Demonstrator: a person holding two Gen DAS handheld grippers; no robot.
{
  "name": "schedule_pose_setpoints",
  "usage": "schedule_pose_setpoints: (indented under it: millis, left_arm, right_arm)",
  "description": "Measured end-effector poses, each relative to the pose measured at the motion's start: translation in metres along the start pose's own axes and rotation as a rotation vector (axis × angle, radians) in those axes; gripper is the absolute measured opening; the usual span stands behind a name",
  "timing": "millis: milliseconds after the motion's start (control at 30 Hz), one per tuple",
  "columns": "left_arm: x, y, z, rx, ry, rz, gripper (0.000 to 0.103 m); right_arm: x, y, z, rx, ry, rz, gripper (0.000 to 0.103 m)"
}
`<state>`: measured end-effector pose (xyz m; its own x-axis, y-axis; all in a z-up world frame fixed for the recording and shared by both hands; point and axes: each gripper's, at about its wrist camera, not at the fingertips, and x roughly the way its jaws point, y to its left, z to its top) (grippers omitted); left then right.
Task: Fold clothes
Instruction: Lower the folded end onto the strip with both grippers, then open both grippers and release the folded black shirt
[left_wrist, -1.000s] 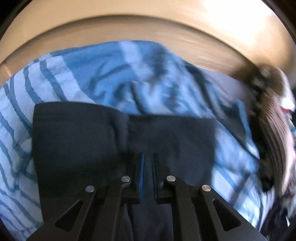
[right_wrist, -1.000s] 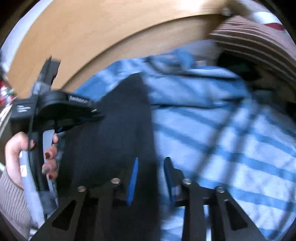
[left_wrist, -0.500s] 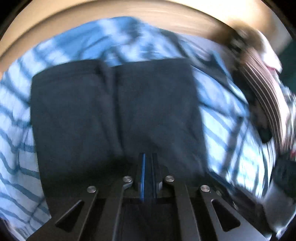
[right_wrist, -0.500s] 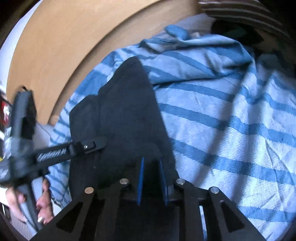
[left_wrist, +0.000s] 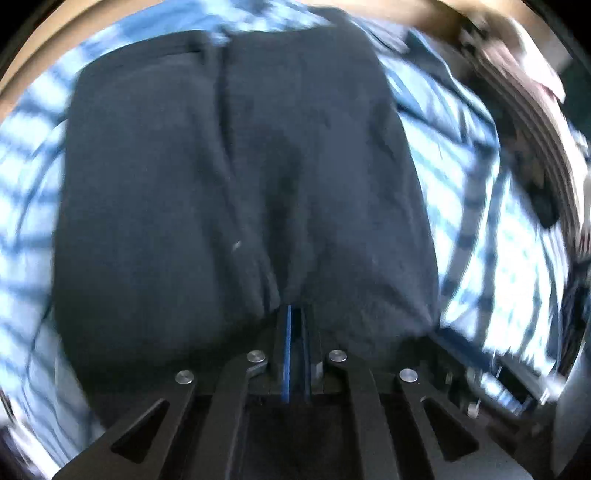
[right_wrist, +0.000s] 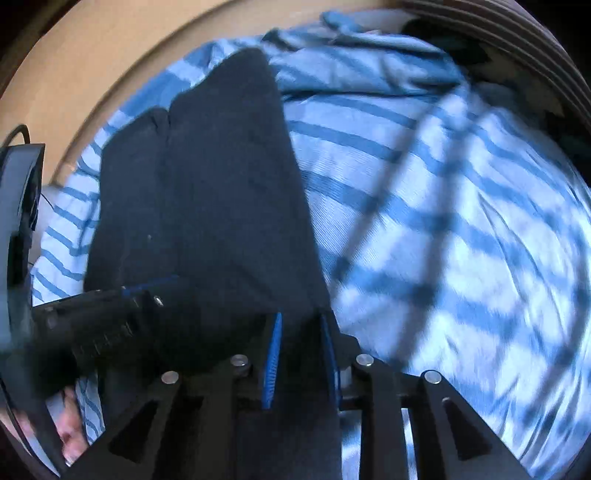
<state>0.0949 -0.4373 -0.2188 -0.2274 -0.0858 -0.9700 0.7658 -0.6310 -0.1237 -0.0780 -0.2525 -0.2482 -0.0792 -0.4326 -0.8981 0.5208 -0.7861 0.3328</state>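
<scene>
A dark navy garment (left_wrist: 236, 192) lies folded on a blue-and-white striped cloth (right_wrist: 461, 229) that covers the surface beneath it. A lengthwise crease runs down the garment, splitting it into two panels. No label, brand or writing can be read on it.

The left gripper (left_wrist: 296, 317) is clamped on the garment's near edge, its blue-lined jaws almost together with only a thin layer of fabric between them. The right gripper (right_wrist: 300, 325) also has the garment's near edge between its jaws; they have just been opening slightly after closing, and dark fabric fills the gap between the blue pads. In the right wrist view the left gripper (right_wrist: 147, 291) reaches onto the garment from the left, with a person's fingers (right_wrist: 70, 424) on its handle.

Beyond the striped cloth a pale wooden board (right_wrist: 85, 66) curves along the far side. To the garment's right, past the striped cloth, a brown striped fabric (left_wrist: 532, 107) lies blurred.
</scene>
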Motion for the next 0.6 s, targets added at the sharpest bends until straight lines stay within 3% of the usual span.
schedule_pose_setpoints:
  millis: [100,233,333,400,467,600]
  left_arm:
    - [-0.010,-0.013,-0.021,0.038,0.026,-0.023,0.007]
    - [-0.002,-0.010,-0.048,0.004,0.053,0.039,0.007]
    - [-0.019,-0.013,-0.072,-0.058,0.059,-0.107,0.007]
    - [-0.022,-0.018,-0.093,-0.053,0.052,-0.090,0.007]
    - [-0.010,-0.018,-0.107,-0.041,0.075,-0.020,0.007]
    - [-0.027,-0.018,-0.128,-0.086,0.052,-0.051,0.007]
  right_arm:
    - [-0.013,-0.001,-0.018,0.007,0.003,0.006,0.029]
    - [-0.021,-0.006,-0.043,0.039,0.016,0.025,0.028]
    - [-0.034,-0.014,-0.057,0.095,0.008,0.102,0.031]
    - [-0.045,-0.011,-0.069,0.093,-0.012,0.113,0.033]
    - [-0.041,-0.018,-0.085,0.112,0.032,0.040,0.034]
    - [-0.045,-0.028,-0.097,0.154,0.053,0.078,0.033]
